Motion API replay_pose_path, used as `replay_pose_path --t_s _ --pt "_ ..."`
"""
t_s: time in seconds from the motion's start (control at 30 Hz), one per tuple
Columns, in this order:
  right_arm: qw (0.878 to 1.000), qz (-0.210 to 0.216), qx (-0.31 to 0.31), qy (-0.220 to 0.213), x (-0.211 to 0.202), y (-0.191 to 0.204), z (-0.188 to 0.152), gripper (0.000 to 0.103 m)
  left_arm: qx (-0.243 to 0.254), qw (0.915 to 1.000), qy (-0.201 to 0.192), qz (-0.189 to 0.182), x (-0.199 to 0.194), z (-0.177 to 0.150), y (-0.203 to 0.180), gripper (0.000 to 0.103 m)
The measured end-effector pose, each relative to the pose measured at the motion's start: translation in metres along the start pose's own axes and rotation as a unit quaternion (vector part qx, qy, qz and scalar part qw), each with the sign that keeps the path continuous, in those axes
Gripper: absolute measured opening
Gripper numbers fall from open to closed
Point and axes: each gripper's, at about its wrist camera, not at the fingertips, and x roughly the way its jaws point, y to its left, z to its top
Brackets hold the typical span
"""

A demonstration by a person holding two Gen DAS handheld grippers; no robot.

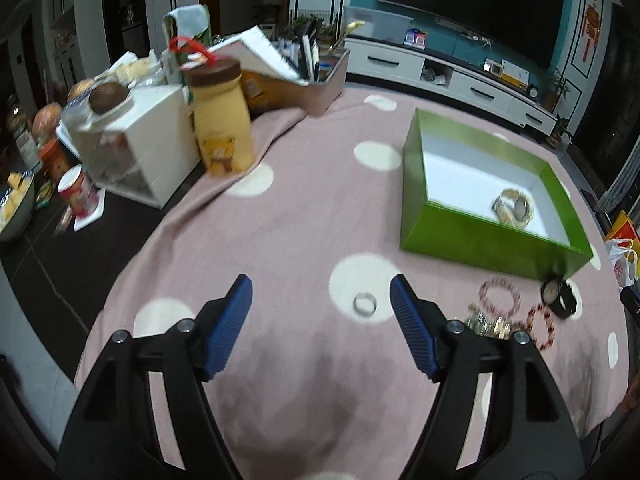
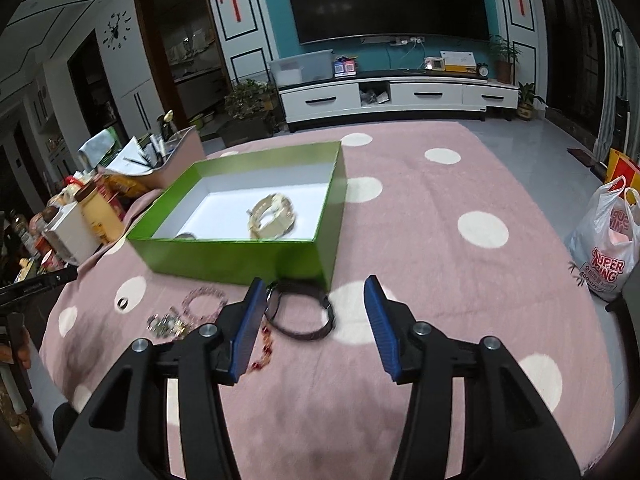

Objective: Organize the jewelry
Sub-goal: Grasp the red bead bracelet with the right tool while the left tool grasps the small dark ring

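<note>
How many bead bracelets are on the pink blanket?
2. The pink bead bracelet lies in front of the green box; the red bead bracelet lies just beside it, near the black watch. Others may be hidden.

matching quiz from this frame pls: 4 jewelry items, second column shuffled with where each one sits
Items
1. gold watch
2. silver ring
3. black watch
4. pink bead bracelet

Places
A. on a white dot of the pink cloth, ahead of the open left gripper
B. inside the green box, on its white floor
C. on the cloth against the box's near corner, ahead of the open right gripper
D. on the cloth in front of the box, between the ring and the black watch

Pairs: 1-B, 2-A, 3-C, 4-D
</note>
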Motion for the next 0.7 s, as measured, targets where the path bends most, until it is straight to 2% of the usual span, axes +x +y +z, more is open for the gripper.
replay_pose_path --t_s 0.33,0.7 --pt "1.000 0.009 -0.005 0.022 -0.009 0.011 -0.024 0.051 0.019 0.9989 0.034 -0.027 -0.001 -0.038 -0.013 0.072" --pt "0.998 0.022 -0.006 0.058 0.003 0.017 -0.045 0.051 0.034 0.9958 0.057 -0.062 0.004 -0.058 -0.032 0.072"
